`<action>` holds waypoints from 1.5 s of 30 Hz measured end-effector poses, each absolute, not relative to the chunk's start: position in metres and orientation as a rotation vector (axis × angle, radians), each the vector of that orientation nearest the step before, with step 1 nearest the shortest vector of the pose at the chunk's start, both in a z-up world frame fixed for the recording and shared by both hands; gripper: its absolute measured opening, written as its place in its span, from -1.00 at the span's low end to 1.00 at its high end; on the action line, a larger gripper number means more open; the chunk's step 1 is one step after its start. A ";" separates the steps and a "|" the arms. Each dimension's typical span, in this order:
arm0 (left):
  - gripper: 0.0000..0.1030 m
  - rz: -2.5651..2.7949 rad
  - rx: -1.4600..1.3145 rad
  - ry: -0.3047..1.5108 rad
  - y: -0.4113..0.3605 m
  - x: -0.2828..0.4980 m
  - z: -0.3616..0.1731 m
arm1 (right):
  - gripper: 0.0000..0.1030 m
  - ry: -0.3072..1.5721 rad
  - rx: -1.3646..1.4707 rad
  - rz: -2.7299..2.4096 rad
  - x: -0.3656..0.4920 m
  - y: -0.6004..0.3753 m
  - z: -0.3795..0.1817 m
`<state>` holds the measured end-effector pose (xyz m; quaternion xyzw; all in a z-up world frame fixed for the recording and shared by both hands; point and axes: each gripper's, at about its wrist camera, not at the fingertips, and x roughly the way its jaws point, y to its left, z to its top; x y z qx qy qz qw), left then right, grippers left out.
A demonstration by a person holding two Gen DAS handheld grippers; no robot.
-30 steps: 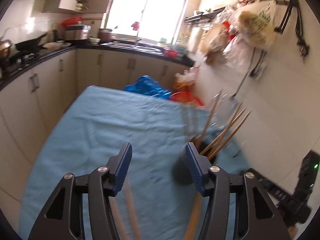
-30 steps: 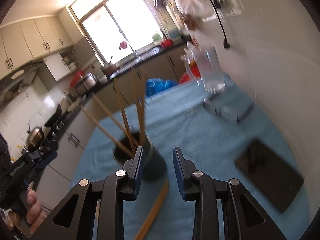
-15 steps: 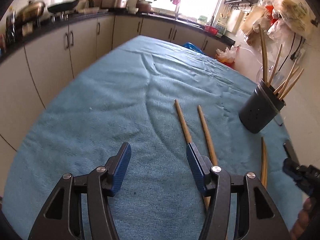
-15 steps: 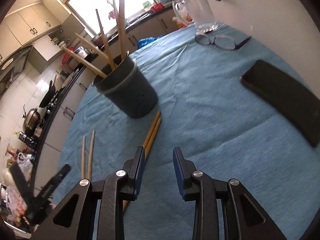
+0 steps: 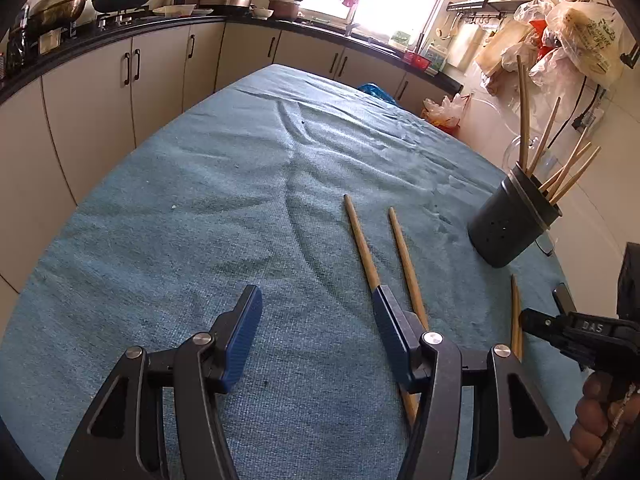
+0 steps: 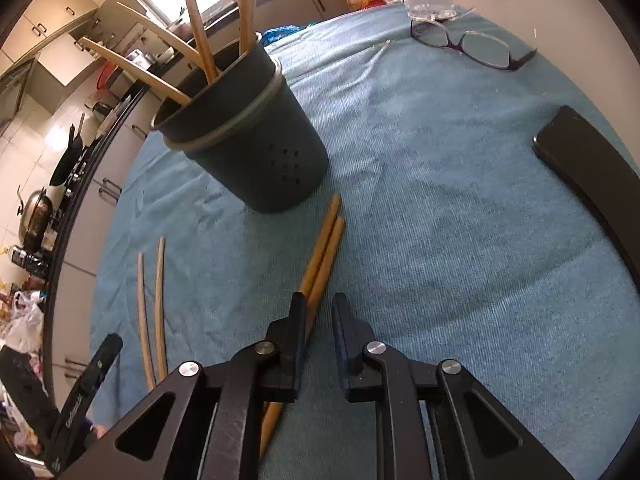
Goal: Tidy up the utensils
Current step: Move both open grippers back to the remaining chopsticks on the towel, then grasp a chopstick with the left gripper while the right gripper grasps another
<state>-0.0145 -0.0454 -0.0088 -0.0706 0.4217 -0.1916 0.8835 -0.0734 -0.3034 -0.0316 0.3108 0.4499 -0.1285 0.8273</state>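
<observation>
Over the blue cloth [image 6: 440, 200], right gripper [image 6: 320, 312] lower, narrower, closing round paired chopsticks [image 6: 324, 252]; left gripper [image 5: 316, 312] half-open, empty.

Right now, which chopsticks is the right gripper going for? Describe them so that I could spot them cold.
Start at the dark perforated utensil holder standing on the blue cloth. Two chopsticks lie side by side, touching, their tips just short of its base, running back to the right gripper, whose jaws are closing. The other loose pair, off to the left, is paler, thinner and lies apart.
</observation>
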 end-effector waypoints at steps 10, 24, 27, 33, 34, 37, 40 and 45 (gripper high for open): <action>0.09 -0.405 -0.165 0.888 -0.045 -0.012 -0.010 | -0.78 1.011 0.538 -0.266 -0.049 -0.278 -0.026; 0.09 -0.407 -0.163 0.897 -0.046 -0.012 -0.011 | -0.77 1.035 0.441 -0.327 -0.049 -0.278 -0.030; 0.10 -0.406 -0.151 0.902 -0.048 -0.012 -0.011 | -0.78 1.017 0.428 -0.326 -0.052 -0.279 -0.028; 0.10 -0.416 -0.103 0.941 -0.059 -0.008 -0.009 | -0.88 0.953 0.558 -0.274 -0.073 -0.297 -0.027; 0.10 -0.416 -0.096 0.954 -0.063 -0.006 -0.008 | -0.88 0.943 0.565 -0.270 -0.076 -0.298 -0.025; 0.09 -0.435 -0.083 0.998 -0.075 0.001 -0.007 | -0.88 0.914 0.591 -0.244 -0.085 -0.302 -0.019; -0.10 -0.412 -0.027 1.059 -0.096 0.012 -0.007 | -0.88 0.893 0.593 -0.233 -0.091 -0.305 -0.015; -0.43 -0.299 0.124 1.087 -0.126 0.030 -0.008 | -0.88 0.863 0.615 -0.208 -0.099 -0.309 -0.010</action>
